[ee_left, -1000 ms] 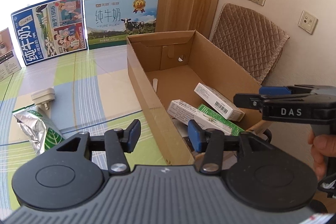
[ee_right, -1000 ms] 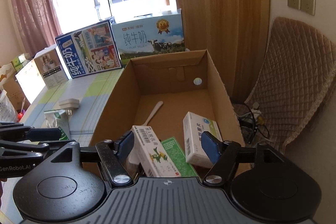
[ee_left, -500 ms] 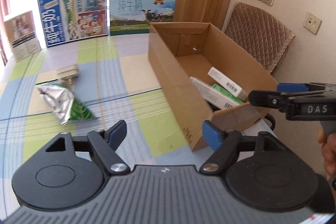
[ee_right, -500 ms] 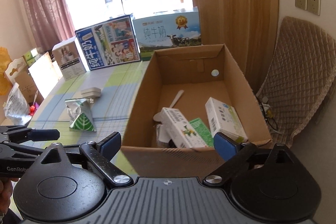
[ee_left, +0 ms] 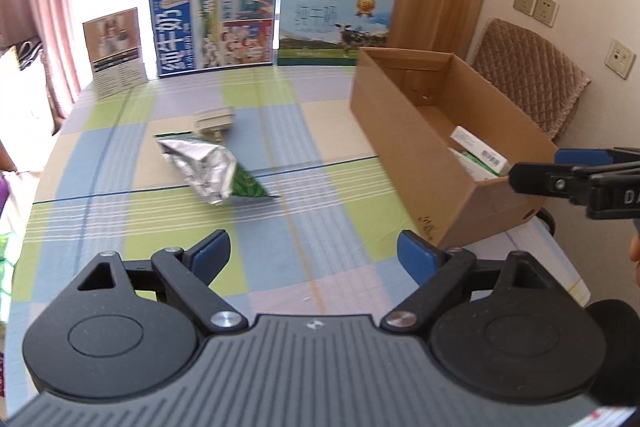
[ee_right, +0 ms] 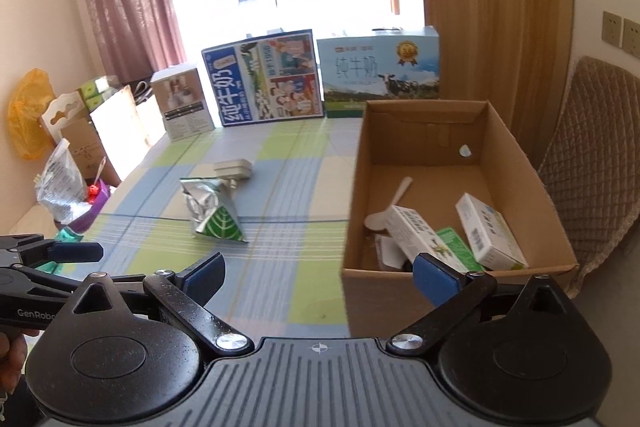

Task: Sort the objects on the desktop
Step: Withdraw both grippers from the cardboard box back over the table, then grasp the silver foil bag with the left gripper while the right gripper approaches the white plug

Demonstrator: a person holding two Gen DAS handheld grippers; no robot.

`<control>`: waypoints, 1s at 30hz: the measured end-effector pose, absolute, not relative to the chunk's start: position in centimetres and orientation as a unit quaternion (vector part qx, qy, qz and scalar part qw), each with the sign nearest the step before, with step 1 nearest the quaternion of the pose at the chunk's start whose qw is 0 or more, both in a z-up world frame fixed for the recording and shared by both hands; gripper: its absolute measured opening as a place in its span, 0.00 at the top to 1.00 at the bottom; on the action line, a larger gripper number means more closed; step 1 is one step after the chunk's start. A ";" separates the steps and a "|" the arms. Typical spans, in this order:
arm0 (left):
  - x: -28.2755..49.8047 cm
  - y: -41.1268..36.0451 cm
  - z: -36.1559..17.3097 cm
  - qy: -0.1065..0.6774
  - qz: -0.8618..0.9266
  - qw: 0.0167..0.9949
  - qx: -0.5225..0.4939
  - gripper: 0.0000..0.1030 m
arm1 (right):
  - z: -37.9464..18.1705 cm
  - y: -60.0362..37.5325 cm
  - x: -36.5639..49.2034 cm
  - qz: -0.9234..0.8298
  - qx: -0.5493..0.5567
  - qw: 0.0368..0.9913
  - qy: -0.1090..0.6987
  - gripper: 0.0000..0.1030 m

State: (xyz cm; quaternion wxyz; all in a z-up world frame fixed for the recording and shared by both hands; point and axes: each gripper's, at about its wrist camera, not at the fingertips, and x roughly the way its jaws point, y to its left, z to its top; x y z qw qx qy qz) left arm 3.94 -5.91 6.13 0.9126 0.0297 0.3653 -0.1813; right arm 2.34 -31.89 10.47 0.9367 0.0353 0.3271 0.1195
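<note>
desk (ee_left: 320, 131): checked cloth. cardboard box (ee_right: 352, 211) at its right edge already holds several cartons. foil pouch (ee_left: 208, 167) and plug adapter (ee_left: 214, 119), touching, remain mid-desk. my left tool (ee_left: 314, 255) and right tool (ee_right: 316, 273) are both spread, empty. step: between picks. next: reach the pouch. versus a second ago, both tools have backed away from the box.

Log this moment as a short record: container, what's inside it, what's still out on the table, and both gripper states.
container: open cardboard box, on the table's right side
inside: three small cartons, white spoon
on table: foil snack bag, beige plug adapter just behind it
left gripper: open, empty, above the tablecloth
right gripper: open, empty, at the box's near left corner
</note>
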 end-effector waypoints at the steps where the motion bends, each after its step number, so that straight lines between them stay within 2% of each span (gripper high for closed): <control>1: 3.9 -5.3 6.2 0.365 -0.177 0.913 0.029 0.14 | 10.5 -31.4 2.3 0.124 0.034 0.937 0.326 0.04; 16: 5.9 1.2 5.1 0.380 -0.116 0.918 0.002 0.12 | 9.8 -26.0 4.2 0.186 -0.003 0.925 0.331 0.03; 30: 12.8 2.1 1.0 0.404 -0.096 0.909 -0.036 0.05 | 7.6 -23.0 12.2 0.206 -0.013 0.917 0.340 0.03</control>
